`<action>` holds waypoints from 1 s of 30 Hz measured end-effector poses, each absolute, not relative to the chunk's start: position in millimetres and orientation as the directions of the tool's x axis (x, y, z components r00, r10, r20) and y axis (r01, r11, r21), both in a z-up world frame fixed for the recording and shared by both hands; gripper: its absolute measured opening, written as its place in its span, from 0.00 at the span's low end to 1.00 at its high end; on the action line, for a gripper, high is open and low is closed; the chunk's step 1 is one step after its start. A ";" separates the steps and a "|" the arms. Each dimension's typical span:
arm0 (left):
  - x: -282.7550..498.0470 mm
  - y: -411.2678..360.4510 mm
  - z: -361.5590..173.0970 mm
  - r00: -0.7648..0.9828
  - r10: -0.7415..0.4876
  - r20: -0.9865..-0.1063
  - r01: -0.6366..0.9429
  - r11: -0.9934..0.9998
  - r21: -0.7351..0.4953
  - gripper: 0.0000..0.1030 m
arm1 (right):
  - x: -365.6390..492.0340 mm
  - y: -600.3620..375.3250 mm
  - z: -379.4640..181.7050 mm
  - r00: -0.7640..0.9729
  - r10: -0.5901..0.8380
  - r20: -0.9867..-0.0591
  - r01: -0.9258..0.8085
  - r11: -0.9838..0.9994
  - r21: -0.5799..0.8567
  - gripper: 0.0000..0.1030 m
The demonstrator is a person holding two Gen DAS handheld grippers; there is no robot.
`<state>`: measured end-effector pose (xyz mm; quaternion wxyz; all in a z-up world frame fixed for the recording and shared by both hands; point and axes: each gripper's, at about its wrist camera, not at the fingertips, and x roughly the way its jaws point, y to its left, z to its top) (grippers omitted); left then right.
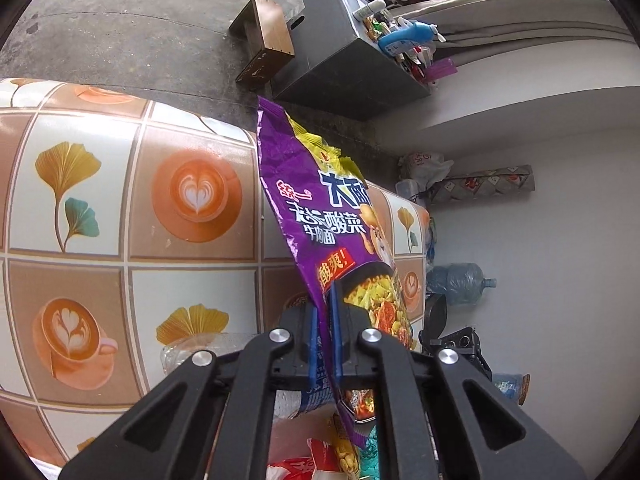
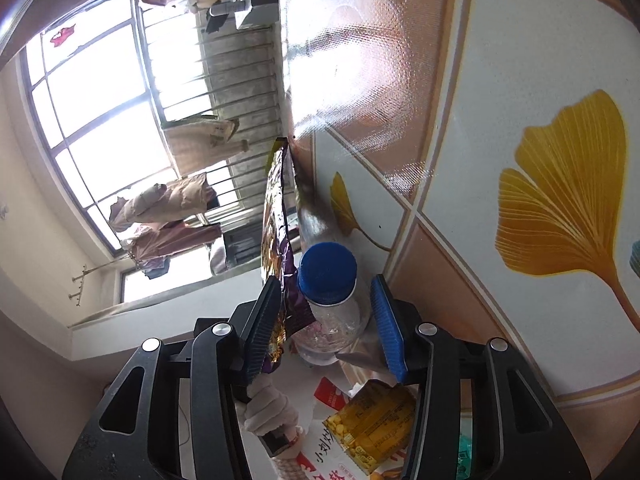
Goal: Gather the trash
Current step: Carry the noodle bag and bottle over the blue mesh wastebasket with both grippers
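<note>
**Clamping claws on table trash**

Pinching with the left claw [image 1: 325, 306], shut tight on the bottom end of a shiny purple plastic noodle bag [image 1: 320, 200]. Holding that bag up on its edge, above the table with the leaf-and-coffee-cup cloth [image 1: 120, 220].

Reaching with the right claw [image 2: 327, 280], about half open, around a clear plastic bottle with a round blue cap [image 2: 328, 268]. Lying on its side on the table, that bottle, right between the two blue pads. Not squeezing it yet, as far as can be seen: one pad just beside the bottle, the other pressing on a corner of the purple bag hanging in between.

Looking only partly done. One piece picked up, one more about to be grabbed, none put away yet. Not seeing any bin or trash sack in either view, so not knowing where to drop things.

Still waiting on the table, close under the claws: a yellow packet with corn pictures [image 2: 372, 428] and a red and white wrapper [image 2: 332, 396].

Getting in the way: the purple bag itself, crowding the bottle and maybe getting caught in the right claw's grip. Maybe rolling away too, that round bottle.

Standing far off on the floor: a grey box [image 1: 340, 64], a small wooden stool [image 1: 264, 40] and a big blue water jug [image 1: 460, 282].
</note>
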<state>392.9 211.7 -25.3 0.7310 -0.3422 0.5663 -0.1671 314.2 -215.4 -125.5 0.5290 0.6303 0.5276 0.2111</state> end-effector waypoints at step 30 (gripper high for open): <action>352.8 222.0 54.5 0.503 -0.537 -0.677 -0.028 0.773 -0.634 0.02 | 319.1 -229.3 -67.3 0.467 0.839 -0.281 0.320 0.136 0.938 0.26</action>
